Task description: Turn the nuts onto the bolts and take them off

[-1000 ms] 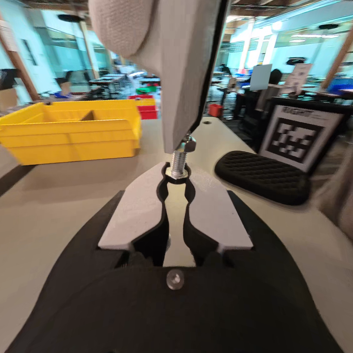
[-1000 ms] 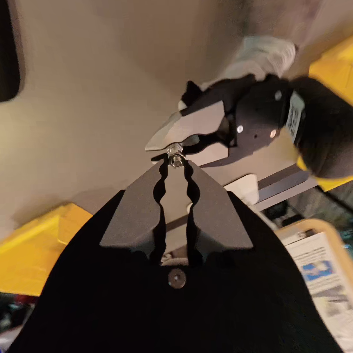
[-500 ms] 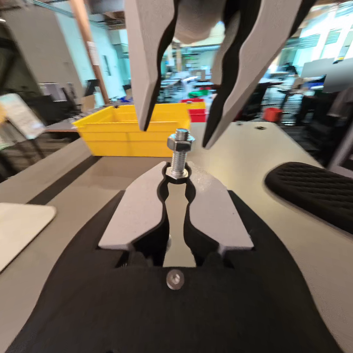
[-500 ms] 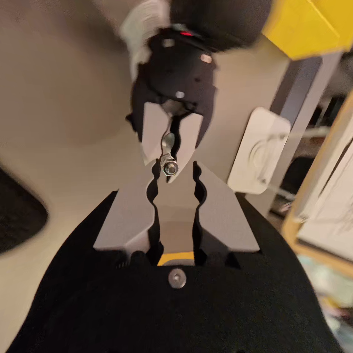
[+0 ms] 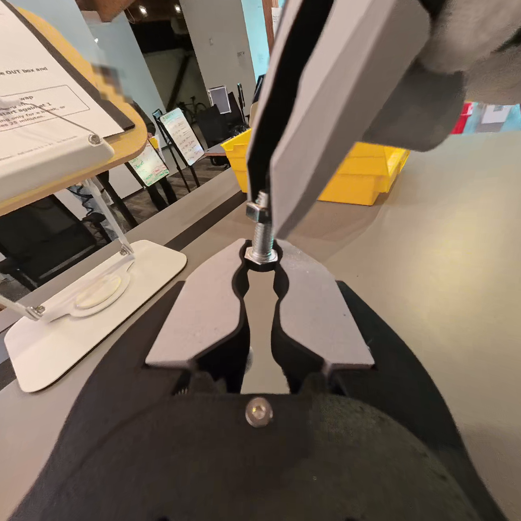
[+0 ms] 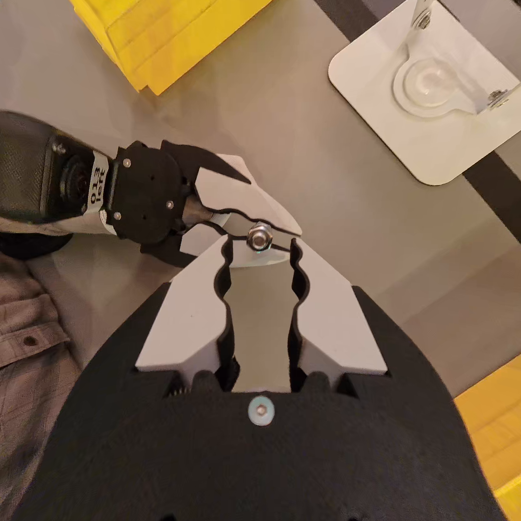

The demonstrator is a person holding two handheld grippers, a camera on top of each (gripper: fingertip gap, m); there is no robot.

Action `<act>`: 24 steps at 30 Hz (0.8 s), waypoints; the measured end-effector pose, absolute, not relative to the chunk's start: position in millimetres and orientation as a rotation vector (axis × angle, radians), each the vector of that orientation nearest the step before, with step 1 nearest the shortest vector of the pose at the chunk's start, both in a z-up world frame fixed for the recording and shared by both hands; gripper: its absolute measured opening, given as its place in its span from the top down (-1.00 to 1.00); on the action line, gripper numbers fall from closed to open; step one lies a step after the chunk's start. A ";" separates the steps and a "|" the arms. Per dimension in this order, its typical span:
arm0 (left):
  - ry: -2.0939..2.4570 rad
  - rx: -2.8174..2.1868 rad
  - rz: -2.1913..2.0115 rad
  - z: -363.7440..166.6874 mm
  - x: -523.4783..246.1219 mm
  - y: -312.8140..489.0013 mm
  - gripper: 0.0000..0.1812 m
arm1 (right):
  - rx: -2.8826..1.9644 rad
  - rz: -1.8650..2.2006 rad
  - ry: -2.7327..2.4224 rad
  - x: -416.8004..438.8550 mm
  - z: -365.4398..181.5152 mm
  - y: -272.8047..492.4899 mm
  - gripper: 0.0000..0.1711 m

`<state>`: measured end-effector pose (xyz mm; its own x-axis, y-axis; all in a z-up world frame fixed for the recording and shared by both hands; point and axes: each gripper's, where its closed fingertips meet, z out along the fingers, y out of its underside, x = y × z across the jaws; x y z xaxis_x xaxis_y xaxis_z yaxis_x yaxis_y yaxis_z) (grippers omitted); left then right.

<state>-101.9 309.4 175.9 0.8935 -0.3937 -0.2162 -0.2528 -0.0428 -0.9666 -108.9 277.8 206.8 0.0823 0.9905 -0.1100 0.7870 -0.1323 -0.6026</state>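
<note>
A silver bolt (image 5: pixel 260 239) stands upright, its hex head clamped in my shut left gripper (image 5: pixel 260 255). A silver nut (image 5: pixel 257 212) sits near the top of its thread. My right gripper comes down from above, and one grey finger (image 5: pixel 324 127) covers the nut's right side. In the right wrist view, my right gripper (image 6: pixel 261 244) is open. Its two tips stand on either side of the nut (image 6: pixel 259 239) with a gap on each side. The left gripper (image 6: pixel 282 241) reaches in from the left there, holding the bolt.
A yellow bin (image 5: pixel 363 174) stands behind the bolt on the grey table (image 5: pixel 437 253) and also shows in the right wrist view (image 6: pixel 169 36). A white stand base (image 5: pixel 93 296) carries a paper-bearing board (image 5: pixel 42 98) at left. Another yellow bin (image 6: pixel 496 423) is at lower right.
My right gripper was shut on the nut, then opened and swung around the bolt. It now straddles the nut from a new angle. My left gripper turned left, still holding the bolt.
</note>
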 end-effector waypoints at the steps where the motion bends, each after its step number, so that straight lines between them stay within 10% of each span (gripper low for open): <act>1: 0.511 -1.638 -0.104 175.1 -102.4 309.8 0.85 | -1.979 0.703 -1.756 -109.8 207.4 279.4 0.58; 24: 0.743 -1.498 -0.654 189.6 -63.0 269.3 0.85 | -0.833 0.283 -2.667 -95.1 217.1 238.4 0.86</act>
<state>-63.0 269.3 189.6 0.6284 -0.7773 -0.0314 -0.0665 -0.0135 -0.9977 -95.1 238.4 217.1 -0.7737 0.5810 0.2528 0.5150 0.8090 -0.2833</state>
